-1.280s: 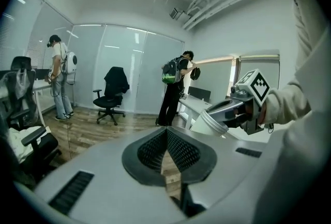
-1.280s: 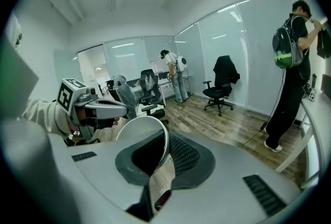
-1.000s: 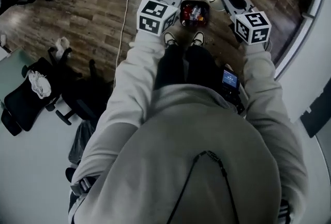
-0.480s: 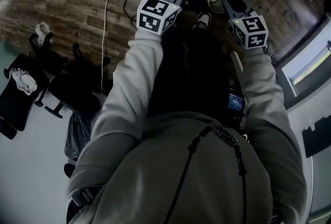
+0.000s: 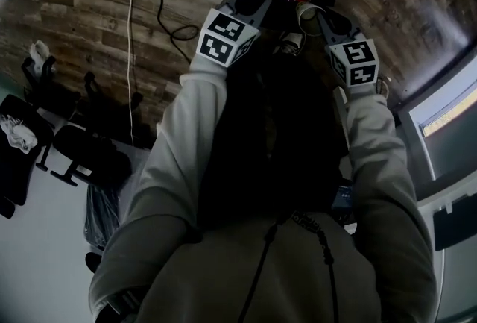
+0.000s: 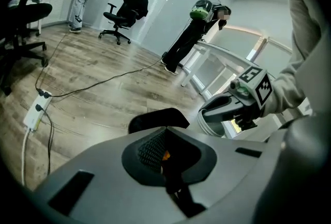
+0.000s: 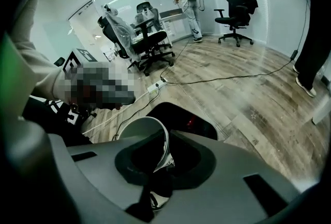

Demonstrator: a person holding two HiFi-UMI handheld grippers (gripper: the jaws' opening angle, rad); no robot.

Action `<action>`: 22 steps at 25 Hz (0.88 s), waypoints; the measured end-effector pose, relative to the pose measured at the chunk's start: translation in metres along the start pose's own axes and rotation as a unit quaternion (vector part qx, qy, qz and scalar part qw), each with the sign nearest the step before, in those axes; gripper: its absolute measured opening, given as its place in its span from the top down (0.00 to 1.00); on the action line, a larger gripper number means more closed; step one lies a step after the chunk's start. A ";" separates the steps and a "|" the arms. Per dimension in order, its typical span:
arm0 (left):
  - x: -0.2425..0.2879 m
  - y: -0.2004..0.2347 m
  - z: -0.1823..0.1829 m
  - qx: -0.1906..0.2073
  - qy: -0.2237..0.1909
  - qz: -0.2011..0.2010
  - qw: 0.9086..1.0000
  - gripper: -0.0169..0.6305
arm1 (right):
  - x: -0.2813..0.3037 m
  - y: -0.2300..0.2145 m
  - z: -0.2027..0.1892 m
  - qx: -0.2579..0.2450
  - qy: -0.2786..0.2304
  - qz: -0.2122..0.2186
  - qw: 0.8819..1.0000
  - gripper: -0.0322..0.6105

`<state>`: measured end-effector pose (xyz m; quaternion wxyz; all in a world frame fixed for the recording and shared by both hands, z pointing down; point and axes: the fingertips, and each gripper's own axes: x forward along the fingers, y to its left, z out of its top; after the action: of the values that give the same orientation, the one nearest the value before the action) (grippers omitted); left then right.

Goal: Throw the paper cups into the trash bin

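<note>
Right tool (image 7: 155, 170) clamped on paper cup (image 7: 138, 128), left tool (image 6: 166, 165) closed, trash bin (image 7: 182, 114) just beyond

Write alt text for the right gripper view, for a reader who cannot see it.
The right gripper pinches the wall of a white paper cup between its jaws, with the dark trash bin just beyond it on a wooden floor. Farther back are office chairs, a power strip with cables, and a standing person in white.
</note>
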<state>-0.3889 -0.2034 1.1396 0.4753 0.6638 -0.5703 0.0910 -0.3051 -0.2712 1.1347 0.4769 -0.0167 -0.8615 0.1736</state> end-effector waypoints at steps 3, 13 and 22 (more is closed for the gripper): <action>0.004 0.003 -0.019 -0.012 0.003 -0.001 1.000 0.98 | 0.019 -0.001 -0.016 -0.015 0.012 0.004 1.000 0.88; 0.004 0.011 -0.036 -0.031 -0.020 0.002 0.999 0.98 | 0.040 -0.006 -0.034 0.022 0.005 -0.021 1.000 0.73; 0.002 0.000 -0.041 -0.028 -0.007 -0.011 1.000 0.98 | 0.032 -0.001 -0.034 0.026 0.003 -0.014 1.000 0.72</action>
<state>-0.3712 -0.1744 1.1626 0.4906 0.6569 -0.5688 0.0648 -0.2939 -0.2565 1.1774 0.4824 0.0070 -0.8553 0.1889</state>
